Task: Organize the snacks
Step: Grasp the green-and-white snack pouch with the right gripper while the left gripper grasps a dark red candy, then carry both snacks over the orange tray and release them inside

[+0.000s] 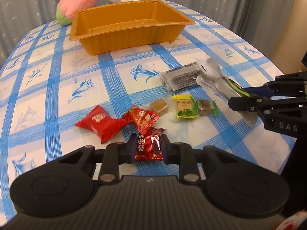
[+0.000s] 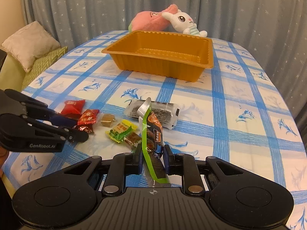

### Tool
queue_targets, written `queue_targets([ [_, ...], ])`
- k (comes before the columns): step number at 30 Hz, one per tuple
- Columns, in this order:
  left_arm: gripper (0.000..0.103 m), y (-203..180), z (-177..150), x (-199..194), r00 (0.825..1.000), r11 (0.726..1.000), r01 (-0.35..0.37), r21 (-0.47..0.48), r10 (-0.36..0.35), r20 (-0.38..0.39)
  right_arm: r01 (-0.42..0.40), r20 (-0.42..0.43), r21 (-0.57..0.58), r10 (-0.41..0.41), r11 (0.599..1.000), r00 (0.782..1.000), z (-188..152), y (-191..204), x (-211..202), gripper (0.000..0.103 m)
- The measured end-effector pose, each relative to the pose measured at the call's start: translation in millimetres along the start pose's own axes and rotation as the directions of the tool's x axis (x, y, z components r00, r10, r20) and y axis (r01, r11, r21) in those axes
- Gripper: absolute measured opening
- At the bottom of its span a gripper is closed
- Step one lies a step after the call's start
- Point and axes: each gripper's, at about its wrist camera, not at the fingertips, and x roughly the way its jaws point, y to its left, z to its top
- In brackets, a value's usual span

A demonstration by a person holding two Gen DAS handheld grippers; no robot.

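Gripping a dark red foil candy (image 1: 148, 146), the left gripper (image 1: 148, 149) has its jaws clenched on the wrapper from both sides, low over the near edge of the table (image 1: 57, 88). The right gripper (image 2: 152, 153) is clamped on a long snack packet (image 2: 152, 134) with a green strip and silver end; the packet stands tilted up between the fingers, its top end over the black-and-white printed packet (image 2: 167, 113) behind it.

Loose snacks lie in a cluster toward the near edge of the table:
- red wrapped candy (image 1: 101, 123), leftmost in the left wrist view
- red patterned candy (image 1: 143, 117), touching it and just beyond the held foil candy
- clear-wrapped brown cube (image 1: 159, 106), beside that
- yellow-green candy (image 1: 184, 106), with a brown sweet in green-edged wrap (image 1: 206, 107) touching its right side
- printed packet further in, toward the middle of the table

Container — one orange plastic tray (image 1: 132, 32), ribbed walls, flat rim, standing toward the far edge of the table, well apart from the snack cluster. Interior visible in both views: nothing lies in it.

Behind the tray at the far edge: a pink plush (image 2: 147, 21) and a white rabbit plush (image 2: 184, 22), touching each other. Table is covered with a blue-checked cloth with flower prints. Grey starred curtain (image 2: 96, 5) behind; beige cushion (image 2: 28, 44) on a green seat off the table's left edge in the right wrist view.
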Motion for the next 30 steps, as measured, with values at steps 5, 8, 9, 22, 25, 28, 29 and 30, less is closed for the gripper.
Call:
queue_targets([
  [5, 0.023, -7.9, -7.4, -13.1, 1.000, 0.996, -0.013, -0.084, 0.014, 0.007, 0.012, 0.007, 0.016, -0.013, 1.000, 1.000, 3.3, 1.7, -5.9, 0.021],
  [8, 0.023, -12.2, -9.9, -23.6, 0.999, 0.990, -0.030, -0.139, 0.034, 0.022, 0.017, 0.014, 0.027, -0.017, 1.000, 1.000, 5.2, 2.6, -11.2, 0.021],
  [9, 0.023, -12.7, -10.3, -27.0, 0.999, 0.986, -0.035, -0.162, 0.040, 0.026, 0.019, 0.017, 0.030, -0.019, 0.999, 1.000, 5.6, 3.2, -13.6, 0.021],
  [22, 0.023, -26.1, 2.7, -60.0, 0.993, 0.974, -0.065, -0.216, 0.084, 0.080, 0.038, 0.057, 0.055, -0.041, 0.998, 0.998, 13.8, 4.6, -41.9, 0.021],
  [25, 0.023, -27.1, 5.2, -64.1, 0.992, 0.973, -0.064, -0.222, 0.086, 0.088, 0.043, 0.064, 0.060, -0.047, 0.997, 0.997, 15.6, 4.0, -47.0, 0.021],
  [28, 0.023, -27.8, 7.5, -67.5, 0.992, 0.972, -0.065, -0.224, 0.088, 0.094, 0.048, 0.067, 0.063, -0.053, 0.997, 0.996, 16.9, 3.0, -50.8, 0.021],
  [29, 0.023, -27.7, 8.3, -68.5, 0.991, 0.972, -0.065, -0.227, 0.089, 0.095, 0.049, 0.068, 0.065, -0.053, 0.997, 0.996, 17.2, 2.5, -51.6, 0.021],
  [30, 0.023, -27.5, 9.3, -69.1, 0.991, 0.971, -0.065, -0.228, 0.089, 0.096, 0.050, 0.068, 0.065, -0.055, 0.997, 0.996, 17.7, 2.4, -52.3, 0.021],
])
